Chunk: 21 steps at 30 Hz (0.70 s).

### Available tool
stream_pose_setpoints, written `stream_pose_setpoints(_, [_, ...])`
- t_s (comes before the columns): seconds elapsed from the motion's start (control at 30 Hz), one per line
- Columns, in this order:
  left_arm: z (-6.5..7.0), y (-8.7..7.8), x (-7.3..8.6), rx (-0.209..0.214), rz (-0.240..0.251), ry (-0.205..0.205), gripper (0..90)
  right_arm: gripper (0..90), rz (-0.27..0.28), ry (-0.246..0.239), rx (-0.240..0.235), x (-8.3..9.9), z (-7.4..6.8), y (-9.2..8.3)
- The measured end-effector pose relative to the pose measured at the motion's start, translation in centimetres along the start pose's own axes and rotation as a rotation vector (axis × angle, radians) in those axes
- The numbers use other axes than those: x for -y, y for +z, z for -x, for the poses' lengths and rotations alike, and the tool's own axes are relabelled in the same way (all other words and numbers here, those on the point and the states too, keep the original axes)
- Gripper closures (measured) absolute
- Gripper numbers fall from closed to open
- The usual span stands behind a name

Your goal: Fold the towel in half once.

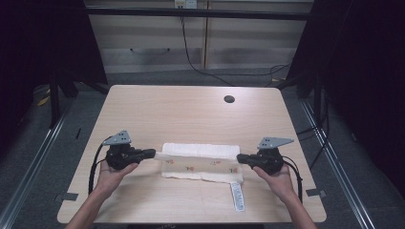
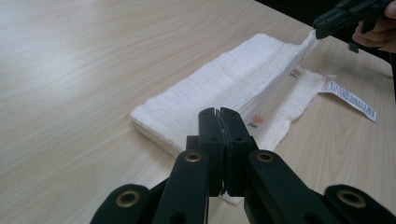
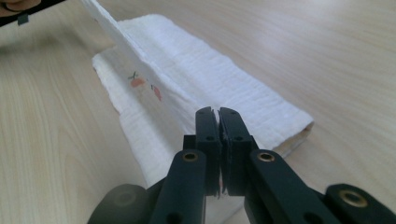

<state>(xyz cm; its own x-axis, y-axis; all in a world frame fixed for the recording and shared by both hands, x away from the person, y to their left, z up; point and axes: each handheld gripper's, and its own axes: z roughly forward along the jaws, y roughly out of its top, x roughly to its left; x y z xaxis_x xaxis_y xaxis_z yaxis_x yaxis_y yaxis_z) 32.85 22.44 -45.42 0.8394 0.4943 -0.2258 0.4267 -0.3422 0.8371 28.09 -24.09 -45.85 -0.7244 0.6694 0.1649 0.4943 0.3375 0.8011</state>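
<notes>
A white, folded cloth (image 1: pixel 203 162) with small printed flowers is laid lengthwise near the front middle of the light wooden table (image 1: pixel 191 114), its care label (image 1: pixel 237 196) trailing off the right front corner. One upper layer is being lifted at both short ends. The left gripper (image 1: pixel 152 153) is seen with its jaws pressed together on the left end of that layer, and the right gripper (image 1: pixel 240 158) is clamped in the same way on the right end (in each gripper view the black jaws meet with only thin fabric caught between them).

The layer is held taut between the two pinches, so that it rises as a straight ridge above the rest of the cloth; this is presumably done so that the edge can be carried over evenly and a fold made without wrinkles. The thicker stack is left resting flat on the table behind the ridge, where its weight can anchor the piece. The grippers are held low and roughly level with each other, which keeps the raised edge parallel to the table's front.

A round cable hole (image 1: pixel 229 99) is seen well beyond the cloth.
</notes>
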Motion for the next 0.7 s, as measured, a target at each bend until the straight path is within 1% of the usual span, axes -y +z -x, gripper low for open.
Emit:
stream_pose_setpoints(0.03, [0.0, 0.2, 0.2, 0.004, -0.003, -0.005, 88.8, 87.5, -0.011, -0.003, 0.0, 0.2, -0.2, 0.1])
stream_pose_setpoints(0.07, [0.0, 0.3, 0.5, 0.001, -0.018, 0.004, 88.8, 87.5, -0.017, -0.003, 0.001, 0.4, -0.3, 0.2])
stream_pose_setpoints(0.1, [0.0, 0.5, 0.8, 0.003, -0.032, 0.005, 88.7, 87.5, -0.019, 0.006, -0.003, 0.8, -0.3, 0.4])
stream_pose_setpoints(0.13, [0.0, 0.7, 1.2, 0.008, -0.035, -0.005, 88.7, 87.4, -0.025, 0.01, -0.009, 1.1, -0.3, 0.5])
stream_pose_setpoints(0.23, [0.3, 1.0, 1.9, 0.016, -0.063, -0.002, 88.7, 87.4, -0.044, 0.029, -0.021, 2.1, -0.4, 0.9])
stream_pose_setpoints(0.27, [0.3, 1.1, 2.2, 0.022, -0.068, -0.005, 88.7, 87.3, -0.05, 0.03, -0.023, 2.3, -0.4, 1.0])
stream_pose_setpoints(0.3, [0.4, 1.2, 2.3, 0.018, -0.075, -0.003, 88.7, 87.3, -0.058, 0.03, -0.023, 2.5, -0.5, 1.0])
stream_pose_setpoints(0.37, [0.7, 1.4, 2.6, 0.032, -0.083, -0.003, 88.7, 87.0, -0.07, 0.027, -0.024, 2.7, -0.7, 1.1])
stream_pose_setpoints(0.43, [1.1, 1.7, 2.8, 0.034, -0.109, 0.009, 88.6, 86.6, -0.075, 0.024, -0.026, 2.9, -0.8, 1.1])
stream_pose_setpoints(0.5, [1.2, 1.8, 2.9, 0.042, -0.109, 0.01, 88.5, 85.6, -0.08, 0.025, -0.023, 3.1, -0.9, 1.1])
stream_pose_setpoints(0.53, [1.2, 1.8, 3.0, 0.038, -0.107, 0.001, 88.4, 85.2, -0.079, 0.028, -0.029, 3.2, -0.8, 1.1])
stream_pose_setpoints(0.57, [1.1, 1.8, 3.0, 0.041, -0.105, 0.004, 88.3, 85.0, -0.079, 0.03, -0.028, 3.2, -0.8, 1.0])
stream_pose_setpoints(0.7, [1.0, 1.3, 2.8, 0.044, -0.075, -0.008, 87.3, 81.6, -0.061, 0.028, -0.036, 3.0, -0.9, 0.6])
